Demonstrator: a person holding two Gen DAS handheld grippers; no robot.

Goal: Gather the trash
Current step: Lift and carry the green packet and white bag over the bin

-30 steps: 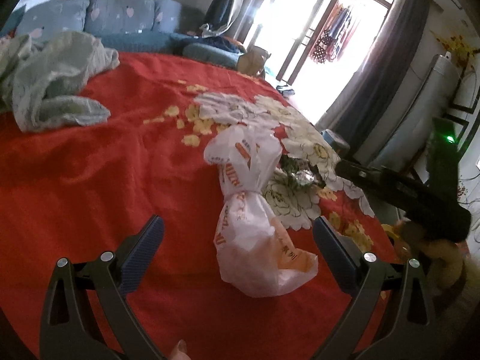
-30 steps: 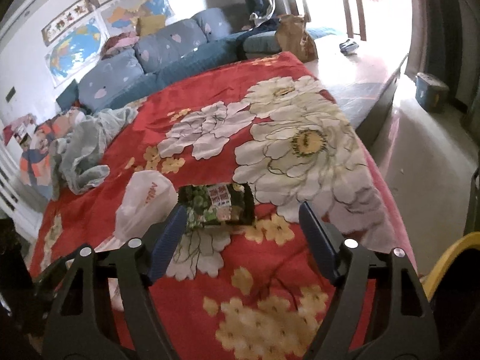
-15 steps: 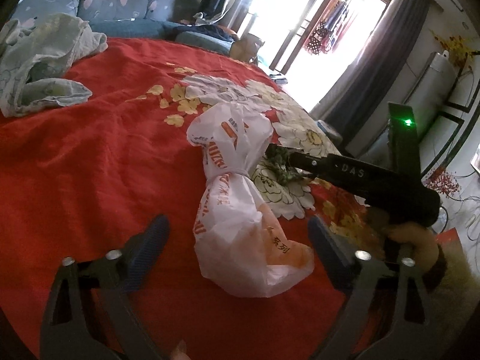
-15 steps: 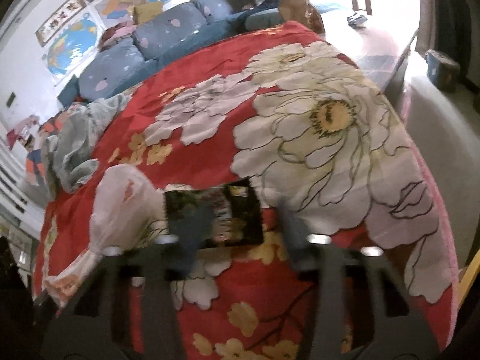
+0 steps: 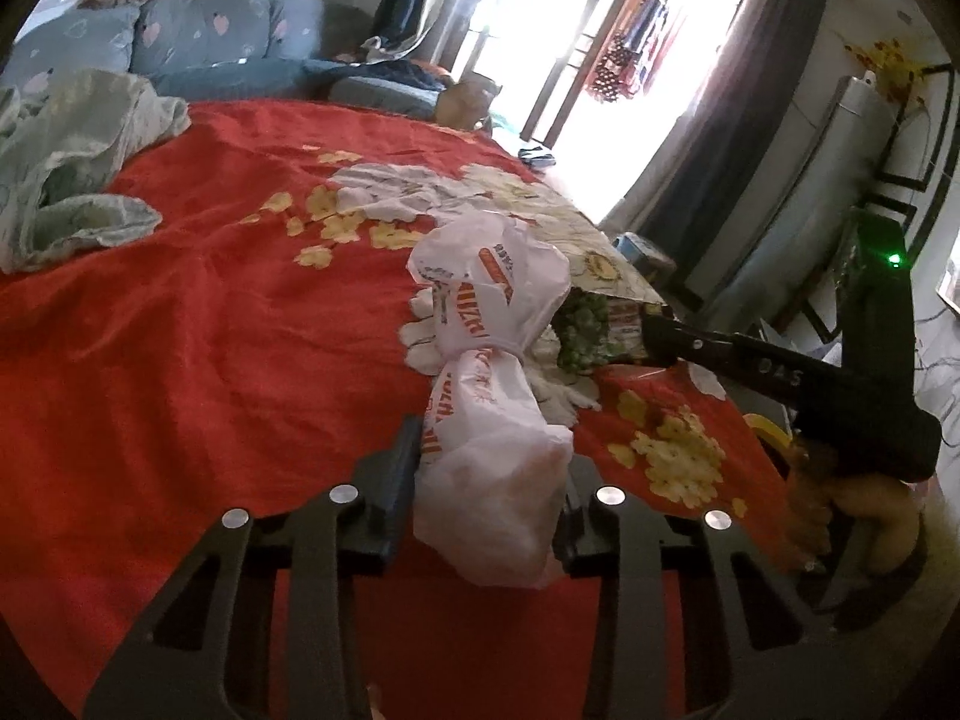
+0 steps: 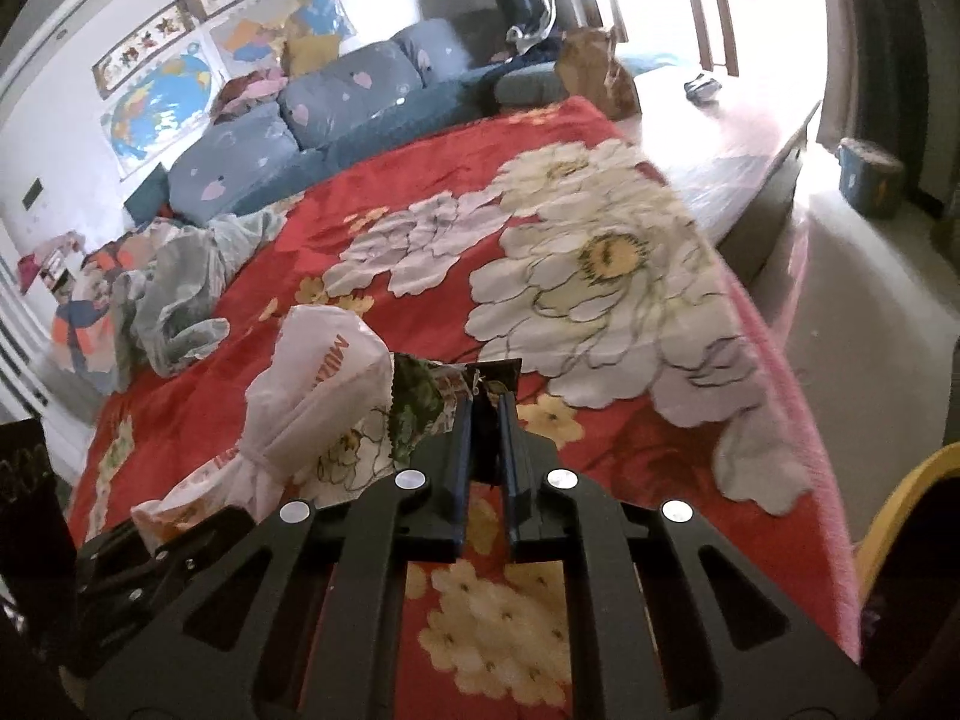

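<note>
Left gripper: your jaws pinch the white plastic bag, its lower end hidden.
Right gripper: your jaws clamp the green snack wrapper, partly covered by the bag.
Bed: near edge cut off.

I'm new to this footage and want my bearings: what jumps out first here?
The red floral bedspread fills both views. On it lies a white knotted plastic bag, its near end squeezed by the left gripper. Right beside it, the right gripper pinches a green snack wrapper.
</note>
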